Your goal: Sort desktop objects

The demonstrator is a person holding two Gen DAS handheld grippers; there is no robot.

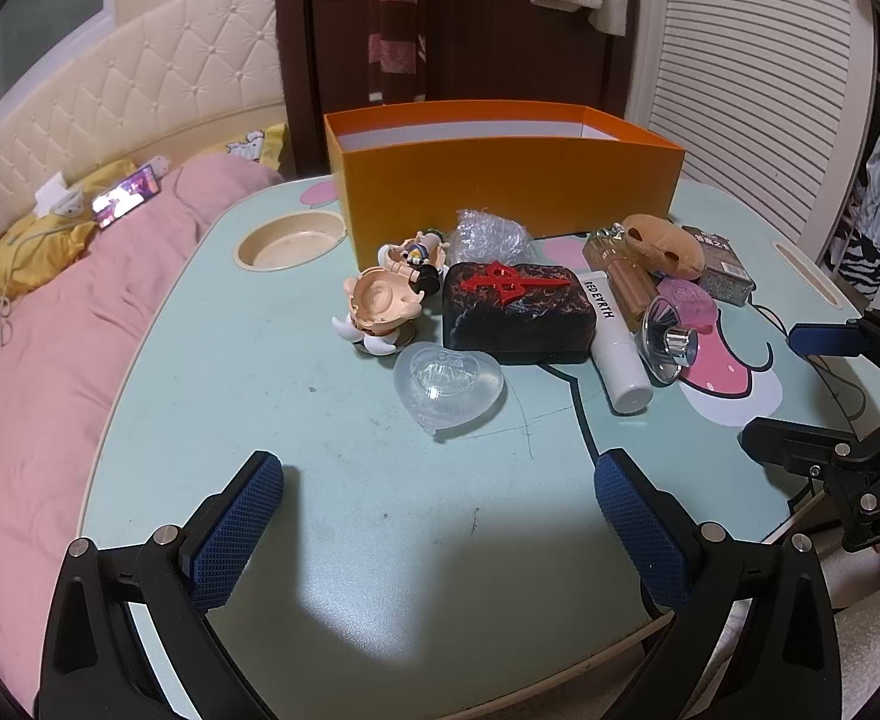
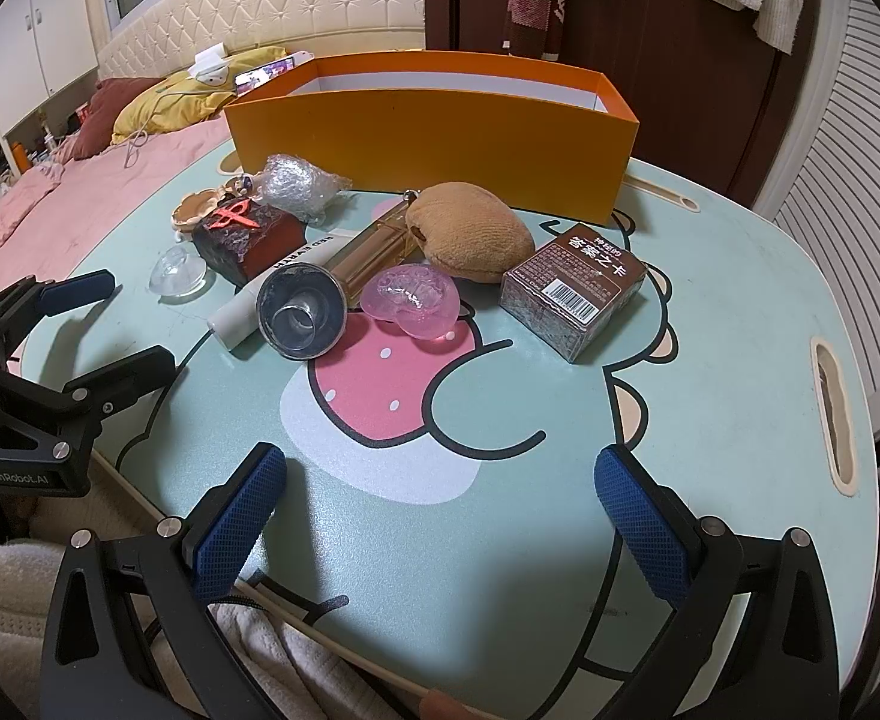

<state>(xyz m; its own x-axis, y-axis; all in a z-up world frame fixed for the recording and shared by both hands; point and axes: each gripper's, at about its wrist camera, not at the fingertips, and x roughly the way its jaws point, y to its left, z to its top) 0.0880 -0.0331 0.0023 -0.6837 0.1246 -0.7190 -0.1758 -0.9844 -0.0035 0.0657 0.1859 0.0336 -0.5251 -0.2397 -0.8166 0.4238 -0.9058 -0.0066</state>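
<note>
An open orange box [image 1: 511, 192] [image 2: 428, 138] stands at the back of the mint cartoon table [image 1: 260, 396] [image 2: 709, 360]. In front of it lie a dark box with a red emblem [image 1: 517, 312] [image 2: 248, 234], a clear heart case [image 1: 448, 387] [image 2: 177, 276], a white tube [image 1: 616, 348] [image 2: 242, 312], a silver cap [image 1: 670, 336] [image 2: 302, 312], a pink heart [image 1: 688, 303] [image 2: 413, 303], a brown plush [image 1: 664, 243] [image 2: 469, 231], a brown card box [image 1: 721, 267] [image 2: 574, 294], bubble wrap [image 1: 490, 237] [image 2: 299, 183] and figurines [image 1: 380, 306] [image 2: 200, 207]. My left gripper [image 1: 440, 474] [image 2: 134, 321] hovers open and empty near the clear heart. My right gripper [image 2: 440, 468] [image 1: 793, 390] is open and empty, short of the pink heart.
A gold bottle [image 1: 619, 273] [image 2: 374, 246] lies between the tube and the plush. The table has a round cup recess [image 1: 290, 240] at back left and a handle slot [image 2: 829, 414] on the right. A bed with a pink quilt [image 1: 50, 330] borders the left side.
</note>
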